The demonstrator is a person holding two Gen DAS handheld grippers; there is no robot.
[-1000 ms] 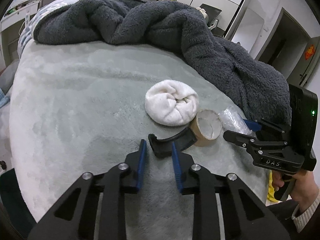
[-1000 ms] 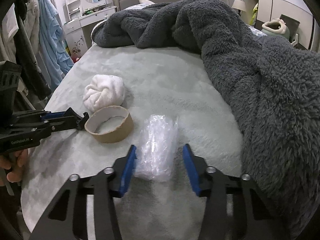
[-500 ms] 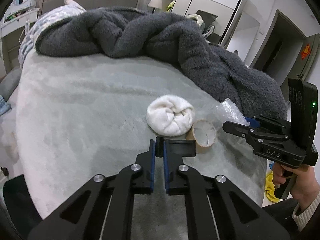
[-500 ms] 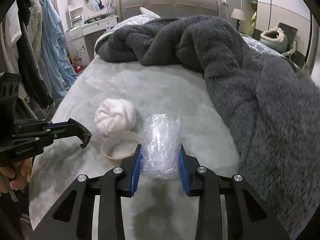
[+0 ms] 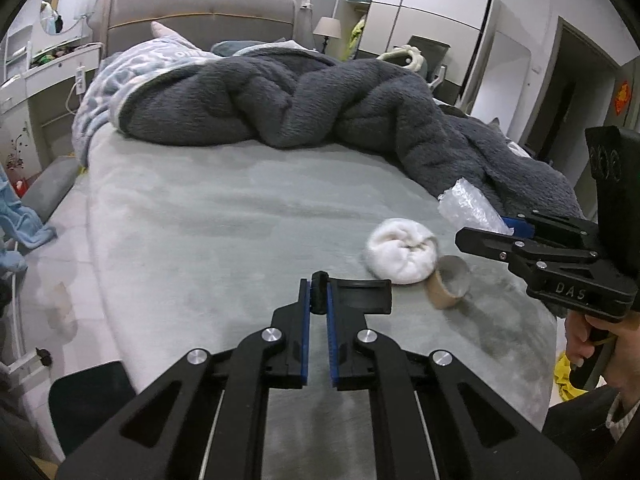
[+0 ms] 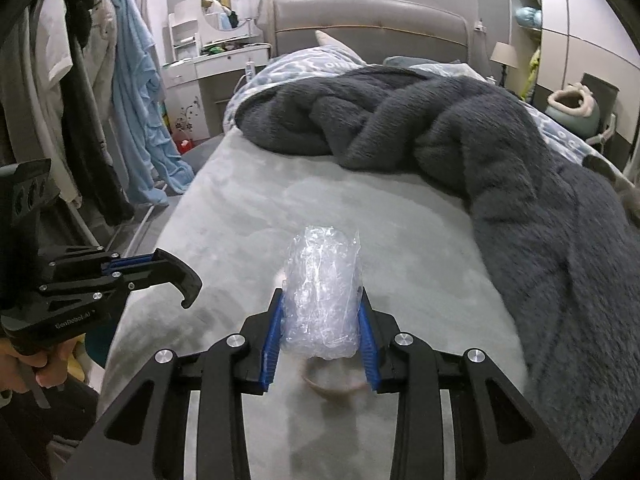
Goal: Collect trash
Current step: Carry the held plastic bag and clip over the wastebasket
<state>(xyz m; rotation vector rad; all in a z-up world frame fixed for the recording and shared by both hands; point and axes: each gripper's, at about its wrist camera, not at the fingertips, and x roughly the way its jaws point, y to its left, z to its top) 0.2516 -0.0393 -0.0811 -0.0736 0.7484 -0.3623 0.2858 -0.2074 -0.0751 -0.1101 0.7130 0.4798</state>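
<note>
Two hand-held grippers occupy the foreground, each lifted clear of the grey bed surface (image 5: 224, 216). Left gripper (image 5: 318, 300): blue-padded jaws drawn almost together and clamped on one end of a curved black plastic piece (image 5: 356, 294), which juts out to the right of the fingertips, off the bed. Right gripper (image 6: 322, 316): jaws part-way closed, pads pressing both sides of a crumpled wad of clear plastic wrap (image 6: 322, 292), which stands up between the fingers and rises above their tips. In the left wrist view the same wad shows at the tip of the right gripper, whose handle is held in a hand (image 5: 588, 344) at the lower right edge.

Just beyond the left gripper, on the bed near its edge, a cardboard tape core (image 5: 448, 286) lies tilted on its side, open end facing the camera. A balled-up white cloth (image 5: 400, 254) rests against it on the left. In the right wrist view the core appears only as a blurred ring beneath the wad.

Further back, a rumpled dark grey fleece blanket (image 5: 304, 104) runs across the bed and down its right side. A blue patterned quilt (image 5: 132, 72) lies behind it, near the padded headboard (image 5: 200, 12). A dressing table with a round mirror (image 6: 230, 6) stands at far left, and a wardrobe (image 5: 424, 8) at far right.
</note>
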